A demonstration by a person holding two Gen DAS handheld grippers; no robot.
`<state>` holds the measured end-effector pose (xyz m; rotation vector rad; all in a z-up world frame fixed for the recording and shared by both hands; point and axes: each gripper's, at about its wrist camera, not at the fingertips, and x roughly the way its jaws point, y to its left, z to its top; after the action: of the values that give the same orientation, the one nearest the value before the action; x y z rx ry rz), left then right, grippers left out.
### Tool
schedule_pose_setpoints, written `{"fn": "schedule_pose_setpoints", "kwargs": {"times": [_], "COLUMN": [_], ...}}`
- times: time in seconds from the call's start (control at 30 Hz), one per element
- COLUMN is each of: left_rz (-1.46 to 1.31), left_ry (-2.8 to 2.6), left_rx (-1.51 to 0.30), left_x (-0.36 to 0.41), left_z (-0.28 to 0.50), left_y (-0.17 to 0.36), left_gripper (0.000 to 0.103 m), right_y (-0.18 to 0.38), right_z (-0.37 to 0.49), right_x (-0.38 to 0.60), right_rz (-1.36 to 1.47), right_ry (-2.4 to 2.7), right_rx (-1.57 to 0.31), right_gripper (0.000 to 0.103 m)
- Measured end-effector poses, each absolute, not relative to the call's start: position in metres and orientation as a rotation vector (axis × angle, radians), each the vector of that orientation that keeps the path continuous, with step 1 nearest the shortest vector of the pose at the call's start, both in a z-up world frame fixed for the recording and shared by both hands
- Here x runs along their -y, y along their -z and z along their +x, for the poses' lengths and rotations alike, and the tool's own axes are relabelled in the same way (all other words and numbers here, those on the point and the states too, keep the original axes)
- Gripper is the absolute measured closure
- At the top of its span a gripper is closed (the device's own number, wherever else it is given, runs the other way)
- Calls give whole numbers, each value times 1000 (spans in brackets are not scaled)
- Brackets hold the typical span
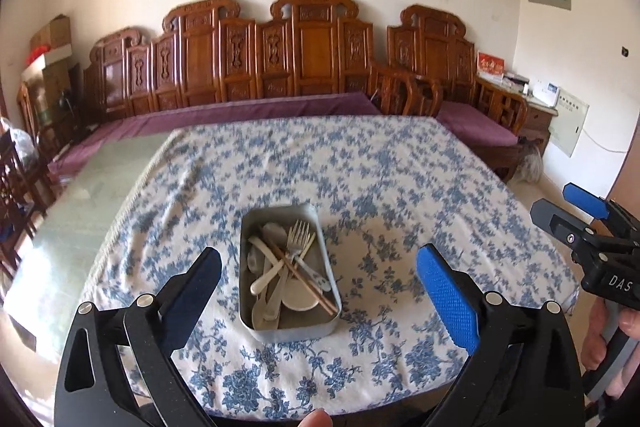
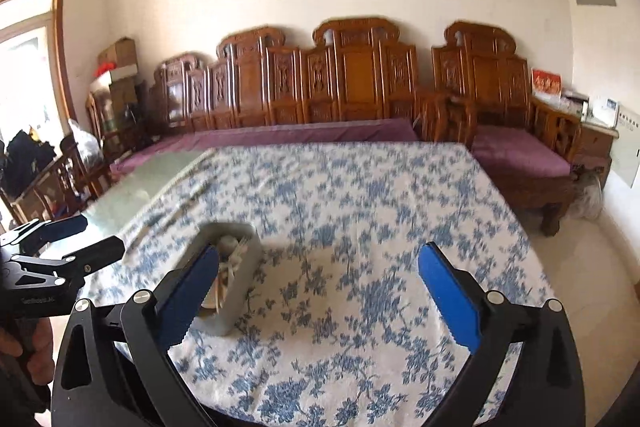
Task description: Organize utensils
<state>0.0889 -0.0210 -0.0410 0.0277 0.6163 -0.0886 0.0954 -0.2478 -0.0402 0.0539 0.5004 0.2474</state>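
A metal tray (image 1: 289,327) is seen near the table's (image 1: 400,163) front edge, left of centre. A fork (image 1: 298,239), chopsticks (image 1: 300,273), and pale spoons (image 1: 266,277) are heaped crosswise inside it. Left gripper (image 1: 318,291) is held above the tray, jaws spread, nothing pinched. Right gripper (image 2: 318,297) is held over bare cloth, jaws spread, empty. Whether sorting is due or finished cannot be told. Any pick is best made on one top handle. Ample open cloth is left toward the right and far edges.
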Motion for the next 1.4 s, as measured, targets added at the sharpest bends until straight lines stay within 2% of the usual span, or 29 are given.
{"fn": "schedule_pose_setpoints", "kwargs": {"times": [0.43, 1.4], "left_rz": [39, 7], "left_ry": [70, 53], "left_rx": [-473, -464], "left_x": [30, 25], "left_z": [47, 41], "left_y": [-16, -16], "left_gripper": [8, 8], "right_y": [-16, -16], "right_z": [55, 53], "right_x": [250, 250], "right_rz": [48, 46], "right_ry": [-244, -235], "right_rx": [-363, -366], "right_gripper": [3, 3]}}
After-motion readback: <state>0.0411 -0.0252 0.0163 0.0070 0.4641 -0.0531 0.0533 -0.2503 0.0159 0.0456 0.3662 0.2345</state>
